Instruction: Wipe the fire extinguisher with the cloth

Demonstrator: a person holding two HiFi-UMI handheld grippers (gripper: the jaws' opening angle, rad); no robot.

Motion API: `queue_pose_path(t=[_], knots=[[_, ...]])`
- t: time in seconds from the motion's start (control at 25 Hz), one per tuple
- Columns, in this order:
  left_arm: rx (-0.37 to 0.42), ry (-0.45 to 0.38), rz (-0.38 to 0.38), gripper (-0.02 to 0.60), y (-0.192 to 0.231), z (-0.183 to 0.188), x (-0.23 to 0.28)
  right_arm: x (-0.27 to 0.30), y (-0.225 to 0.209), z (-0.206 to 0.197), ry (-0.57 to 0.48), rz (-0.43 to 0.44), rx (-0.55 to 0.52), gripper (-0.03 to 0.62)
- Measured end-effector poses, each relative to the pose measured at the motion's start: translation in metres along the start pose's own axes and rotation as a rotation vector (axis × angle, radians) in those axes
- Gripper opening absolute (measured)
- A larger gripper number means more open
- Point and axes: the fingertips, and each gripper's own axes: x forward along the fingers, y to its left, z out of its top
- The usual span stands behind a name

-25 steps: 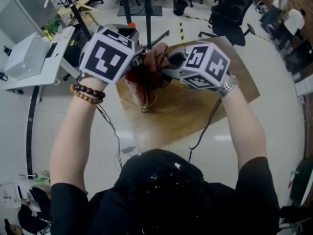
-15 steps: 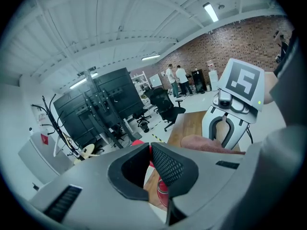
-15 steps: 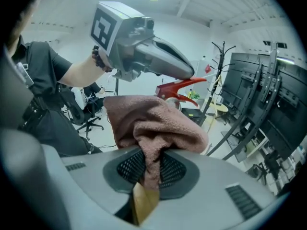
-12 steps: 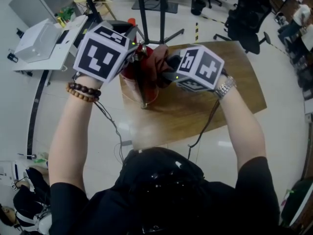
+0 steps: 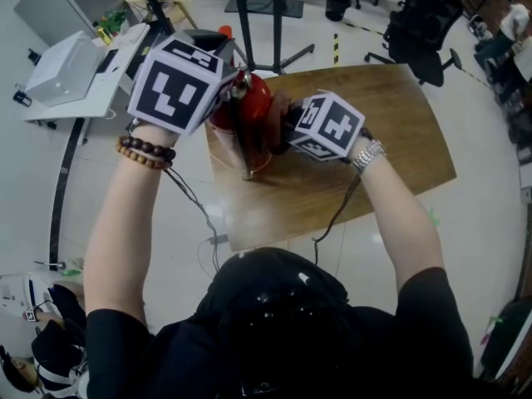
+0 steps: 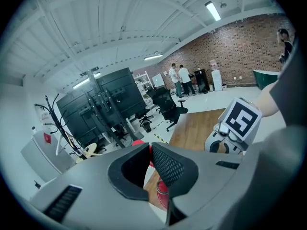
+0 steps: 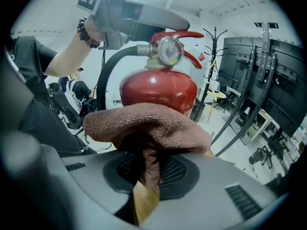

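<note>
A red fire extinguisher [image 5: 252, 100] stands at the near left corner of a wooden table [image 5: 374, 131]. My left gripper [image 5: 223, 81] reaches over its top and is shut on its handle; in the left gripper view a red sliver shows in the slit below the left gripper's [image 6: 149, 146] meeting tips. My right gripper [image 5: 283, 127] is shut on a brown-red cloth [image 7: 148, 123], which bunches over the jaws against the fire extinguisher's [image 7: 158, 87] red body, below its gauge [image 7: 169, 51]. A black hose [image 7: 108, 75] curves down its left side.
A black stand's poles [image 5: 274, 19] rise behind the table. Office chairs [image 5: 424, 23] stand at the far right, a white desk [image 5: 71, 73] at the left. A cable [image 5: 337, 210] hangs off the table's front edge. A coat rack [image 7: 211, 47] and monitors [image 7: 268, 80] lie beyond the extinguisher.
My right gripper has slid down the extinguisher's side with the cloth in it. The left gripper has stayed on top.
</note>
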Motion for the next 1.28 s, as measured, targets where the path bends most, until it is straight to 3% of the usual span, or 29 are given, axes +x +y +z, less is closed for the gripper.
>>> queue_pose_path(t=[0.24,0.76,1.28], knots=[[-0.012,-0.015,-0.044,0.002,-0.006,0.0,0.001,0.029,0.0,-0.024,0.017,-0.012,0.07,0.08],[-0.004,-0.034,-0.037,0.002,-0.003,0.001,0.001,0.102,0.001,-0.086,0.061,-0.019,0.169,0.08],[0.01,-0.074,-0.05,0.0,-0.009,0.003,0.001,0.135,-0.006,-0.133,0.101,-0.187,0.312,0.079]])
